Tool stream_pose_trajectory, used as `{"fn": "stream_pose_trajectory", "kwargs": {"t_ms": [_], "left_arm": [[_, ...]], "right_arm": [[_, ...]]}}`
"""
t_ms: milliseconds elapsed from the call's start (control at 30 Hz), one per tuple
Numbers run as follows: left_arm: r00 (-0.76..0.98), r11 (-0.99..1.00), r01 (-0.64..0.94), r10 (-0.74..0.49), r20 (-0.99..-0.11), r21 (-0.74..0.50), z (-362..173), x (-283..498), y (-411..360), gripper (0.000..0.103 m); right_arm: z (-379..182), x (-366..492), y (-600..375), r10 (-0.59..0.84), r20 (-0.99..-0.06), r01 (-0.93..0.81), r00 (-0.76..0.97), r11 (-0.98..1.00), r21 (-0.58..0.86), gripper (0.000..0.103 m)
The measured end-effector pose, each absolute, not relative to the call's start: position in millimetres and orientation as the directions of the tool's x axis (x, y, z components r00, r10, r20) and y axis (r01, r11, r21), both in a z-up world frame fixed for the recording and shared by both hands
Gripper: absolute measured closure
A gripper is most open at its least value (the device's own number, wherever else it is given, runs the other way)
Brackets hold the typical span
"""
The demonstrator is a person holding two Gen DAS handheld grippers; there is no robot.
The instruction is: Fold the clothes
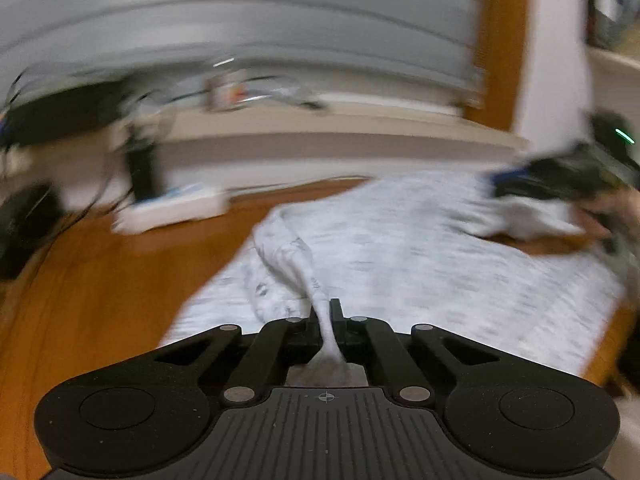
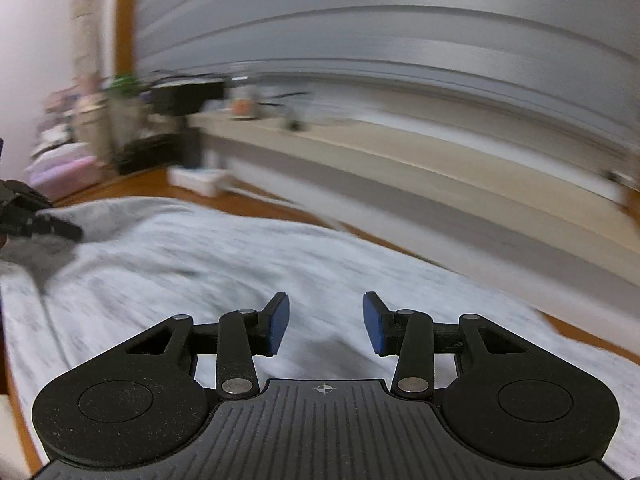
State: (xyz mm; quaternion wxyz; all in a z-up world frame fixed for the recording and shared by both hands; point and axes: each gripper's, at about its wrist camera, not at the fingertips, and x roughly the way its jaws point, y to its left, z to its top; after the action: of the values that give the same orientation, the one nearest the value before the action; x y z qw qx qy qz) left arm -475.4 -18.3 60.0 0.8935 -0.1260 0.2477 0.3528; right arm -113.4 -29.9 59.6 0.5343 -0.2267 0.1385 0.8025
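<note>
My left claw (image 1: pixel 327 316) pinches a fold of the soft, limp grey garment (image 1: pixel 400 264) spread mid-frame on the wooden floor (image 1: pixel 100 280); right claw (image 2: pixel 326 322) hovers spread, empty. I'd grab edges.

Both wrist views share garment (image 1: pixel 400 248), close

Garments: one, a pale grey patterned garment (image 1: pixel 400 248) spread on the wooden floor (image 1: pixel 100 272).
Hand-held grippers: two, the left hand-held gripper (image 1: pixel 326 320) and the right hand-held gripper (image 2: pixel 325 322).
Blue pads (image 2: pixel 280 320): two, on the right hand-held gripper.
White boxes (image 1: pixel 176 208): one, on the floor by the wall.
Hands (image 1: pixel 612 212): one, partly seen at the frame's edge.
Ledges (image 2: pixel 400 152): one, long and beige, its small clutter too blurred to count.
</note>
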Motion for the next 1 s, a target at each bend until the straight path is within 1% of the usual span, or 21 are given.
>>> {"fn": "stream_pose_trajectory", "kwargs": {"t_ms": [33, 133, 233, 367, 433, 533, 600, 700, 767, 867, 1000], "left_arm": [[0.644, 0.739, -0.672, 0.551, -0.531, -0.048, 60, -468, -29, 0.100], [0.666, 0.770, -0.636, 0.510, -0.544, -0.057, 55, -454, -45, 0.100], [0.659, 0.760, -0.646, 0.509, -0.553, -0.069, 46, -451, -46, 0.098], [0.665, 0.744, -0.659, 0.509, -0.546, -0.109, 43, -457, -45, 0.098], [0.673, 0.744, -0.658, 0.510, -0.536, -0.118, 44, -462, -47, 0.081], [0.687, 0.740, -0.660, 0.525, -0.502, -0.129, 57, -477, -51, 0.068], [0.684, 0.729, -0.673, 0.553, -0.476, -0.121, 68, -488, -51, 0.063], [0.670, 0.693, -0.708, 0.598, -0.440, -0.135, 84, -505, -35, 0.062], [0.673, 0.682, -0.709, 0.579, -0.460, -0.178, 84, -503, -8, 0.062], [0.677, 0.664, -0.709, 0.547, -0.493, -0.237, 83, -499, 33, 0.062], [0.651, 0.624, -0.724, 0.479, -0.588, -0.294, 59, -475, 86, 0.062]], "right_arm": [[58, -130, -27, 0.782, -0.515, -0.909, -0.351, -0.416, -0.013, 0.061], [55, -175, -20, 0.742, -0.523, -0.875, -0.418, -0.484, 0.013, 0.061], [52, -208, -15, 0.716, -0.535, -0.856, -0.448, -0.517, 0.025, 0.061], [47, -232, -11, 0.700, -0.547, -0.848, -0.460, -0.529, 0.037, 0.060], [41, -239, -10, 0.691, -0.567, -0.848, -0.449, -0.529, 0.027, 0.060], [32, -239, -11, 0.676, -0.596, -0.850, -0.433, -0.526, 0.020, 0.060], [29, -235, -14, 0.675, -0.599, -0.849, -0.431, -0.529, 0.014, 0.060], [25, -233, -22, 0.683, -0.591, -0.842, -0.429, -0.539, -0.010, 0.060], [20, -232, -28, 0.697, -0.572, -0.839, -0.432, -0.544, -0.029, 0.059], [20, -232, -28, 0.701, -0.569, -0.841, -0.430, -0.541, -0.030, 0.059], [20, -232, -28, 0.704, -0.568, -0.844, -0.427, -0.536, -0.030, 0.058]]}}
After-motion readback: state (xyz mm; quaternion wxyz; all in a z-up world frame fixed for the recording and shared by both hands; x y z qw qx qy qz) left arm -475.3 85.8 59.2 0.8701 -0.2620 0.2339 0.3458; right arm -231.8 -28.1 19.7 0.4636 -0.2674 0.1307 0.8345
